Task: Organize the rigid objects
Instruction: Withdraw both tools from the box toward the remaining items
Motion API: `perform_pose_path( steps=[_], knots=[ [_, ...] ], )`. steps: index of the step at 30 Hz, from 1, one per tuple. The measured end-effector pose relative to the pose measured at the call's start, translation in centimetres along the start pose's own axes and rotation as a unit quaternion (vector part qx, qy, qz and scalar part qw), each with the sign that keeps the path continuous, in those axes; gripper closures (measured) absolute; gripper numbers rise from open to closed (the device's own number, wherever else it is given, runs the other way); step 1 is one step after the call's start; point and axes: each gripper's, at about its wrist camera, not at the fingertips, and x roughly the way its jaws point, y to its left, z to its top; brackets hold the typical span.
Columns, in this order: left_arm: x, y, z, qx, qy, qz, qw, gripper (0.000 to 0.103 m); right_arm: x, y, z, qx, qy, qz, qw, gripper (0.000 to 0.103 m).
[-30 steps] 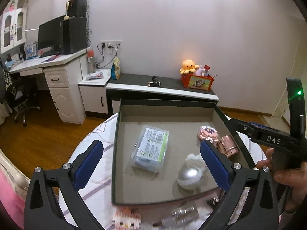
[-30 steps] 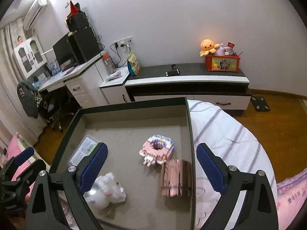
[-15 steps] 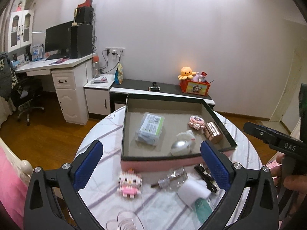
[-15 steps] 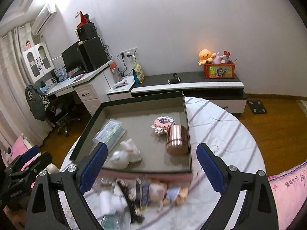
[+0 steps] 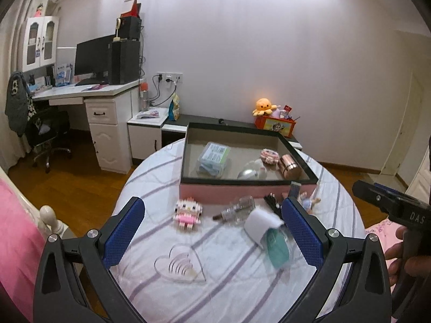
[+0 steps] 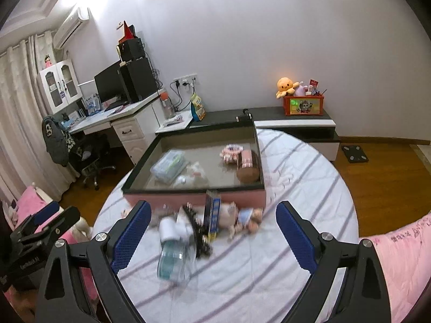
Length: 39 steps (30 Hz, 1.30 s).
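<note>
A pink box (image 5: 246, 190) with a dark rim (image 6: 194, 189) stands on the round table. Inside lie a clear plastic case (image 5: 213, 157), a silver ball (image 5: 246, 173), a copper tin (image 5: 290, 162) (image 6: 247, 165) and a pink block ring (image 5: 269, 156). In front of it lie a pink block figure (image 5: 187, 213), a glass bulb (image 5: 238, 208), a teal bottle (image 5: 274, 245) (image 6: 172, 255), a black comb (image 6: 198, 232), a small doll (image 6: 242, 219) and a clear heart (image 5: 179, 266). My left gripper (image 5: 212, 231) and right gripper (image 6: 212, 237) are open, empty, above the table's near side.
The table wears a white striped cloth (image 6: 296, 177). A pink bed (image 5: 16, 215) lies at the left, pink bedding (image 6: 404, 247) at the right. A desk (image 5: 89, 91) and a low cabinet (image 6: 293, 119) stand by the far wall.
Both grippers have drawn back and up from over the box. The loose items in front of the box have come into view. Both stay open.
</note>
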Motion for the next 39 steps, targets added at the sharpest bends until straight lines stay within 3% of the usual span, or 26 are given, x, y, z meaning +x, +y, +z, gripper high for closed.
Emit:
perform_pose_path(
  steps=[9,39],
  knots=[
    [-1.2,-0.2,-2.7,-0.004,0.020,-0.002,0.9998,0.000,-0.4,0.3,-3.5,-0.001,0.030,-0.001,1.000,0.008],
    [-2.1,0.2,-2.8,-0.008,0.014,0.009,0.9998,0.000,-0.9,1.8,-3.9,-0.019,0.031,-0.006,0.999,0.008]
  ],
)
